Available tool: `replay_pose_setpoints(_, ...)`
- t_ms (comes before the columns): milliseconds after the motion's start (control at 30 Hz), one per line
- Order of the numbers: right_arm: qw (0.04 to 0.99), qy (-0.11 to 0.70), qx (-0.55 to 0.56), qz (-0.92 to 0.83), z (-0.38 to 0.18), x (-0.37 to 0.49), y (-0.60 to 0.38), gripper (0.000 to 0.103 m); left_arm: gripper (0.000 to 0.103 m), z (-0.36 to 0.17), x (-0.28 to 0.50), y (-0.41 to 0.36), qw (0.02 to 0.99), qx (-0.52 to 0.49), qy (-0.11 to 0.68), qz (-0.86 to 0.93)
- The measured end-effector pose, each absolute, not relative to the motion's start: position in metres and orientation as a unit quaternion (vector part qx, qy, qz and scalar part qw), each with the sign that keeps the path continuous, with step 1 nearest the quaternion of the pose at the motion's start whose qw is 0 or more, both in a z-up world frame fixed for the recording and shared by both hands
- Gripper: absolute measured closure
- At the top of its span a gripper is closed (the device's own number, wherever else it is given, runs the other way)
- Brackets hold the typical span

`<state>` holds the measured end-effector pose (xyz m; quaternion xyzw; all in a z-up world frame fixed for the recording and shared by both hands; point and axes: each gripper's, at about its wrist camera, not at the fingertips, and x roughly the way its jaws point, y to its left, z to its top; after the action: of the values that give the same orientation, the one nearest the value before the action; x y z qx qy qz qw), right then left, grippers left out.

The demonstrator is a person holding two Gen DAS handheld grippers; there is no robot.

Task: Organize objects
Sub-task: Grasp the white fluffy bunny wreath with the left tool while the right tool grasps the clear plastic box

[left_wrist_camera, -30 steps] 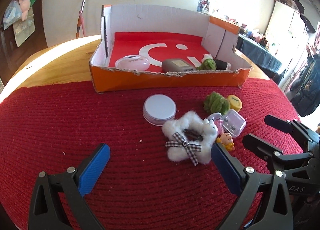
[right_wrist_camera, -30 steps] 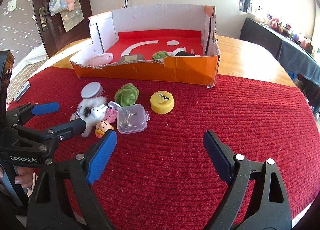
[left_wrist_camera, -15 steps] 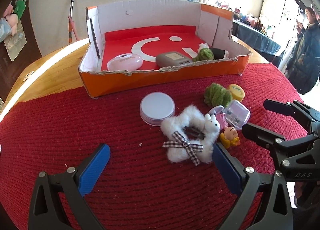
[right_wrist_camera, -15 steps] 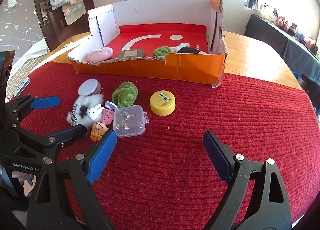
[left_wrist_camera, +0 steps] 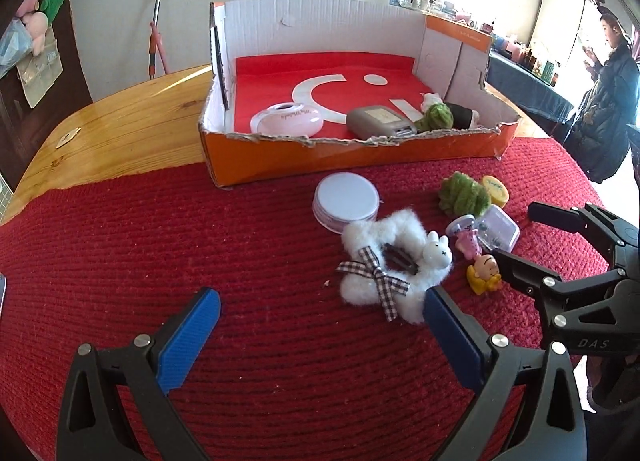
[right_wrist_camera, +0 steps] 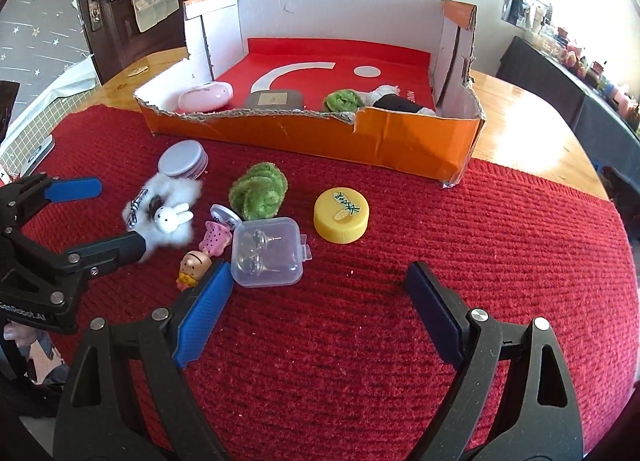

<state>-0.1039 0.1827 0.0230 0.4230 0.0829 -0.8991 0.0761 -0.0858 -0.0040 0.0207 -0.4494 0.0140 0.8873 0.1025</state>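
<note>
A: On the red knitted mat (left_wrist_camera: 200,241), the left gripper (left_wrist_camera: 320,325) hung with its blue pads spread wide, grasping nothing; its right pad sat just beside the white fluffy scrunchie (left_wrist_camera: 384,261) with the checked bow.

B: And the other one?

A: The right gripper (right_wrist_camera: 316,293) was equally released, nothing between its fingers. Its left pad stood just beside the clear plastic case (right_wrist_camera: 270,253) and the small doll figure (right_wrist_camera: 192,267).

B: Where were the loose pieces?

A: Clustered on the mat before the orange cardboard box (right_wrist_camera: 400,145): a round white tin (left_wrist_camera: 346,201) touching the scrunchie, a green fuzzy ball (right_wrist_camera: 258,191), a yellow cap (right_wrist_camera: 342,213) slightly apart. Inside the box lay a pink case (left_wrist_camera: 286,121), a grey case (left_wrist_camera: 378,121) and another green ball (left_wrist_camera: 438,115).
</note>
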Motion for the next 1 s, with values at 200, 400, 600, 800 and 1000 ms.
replay_pose_setpoints(200,0.065,0.066,0.424,-0.901,0.025,-0.104,0.196,0.014,0.0,0.022,-0.085,-0.001,0.11,-0.447,0.018,0.887)
replay_pose_setpoints(400,0.077,0.057,0.426,-0.9,0.027,-0.105,0.201,0.014,0.0,0.022,-0.086,0.007,0.127,-0.448,0.025,0.885)
replay_pose_setpoints(600,0.084,0.062,0.427,-0.898,0.026,-0.107,0.196,0.014,0.002,0.021,-0.09,0.01,0.132,-0.449,0.025,0.883)
replay_pose_setpoints(800,0.088,0.065,0.425,-0.898,0.027,-0.109,0.192,0.015,0.006,0.022,-0.093,0.012,0.141,-0.447,0.025,0.883)
replay_pose_setpoints(1000,0.093,0.072,0.424,-0.898,0.026,-0.111,0.186,0.02,0.009,0.022,-0.095,0.015,0.152,-0.445,0.026,0.882)
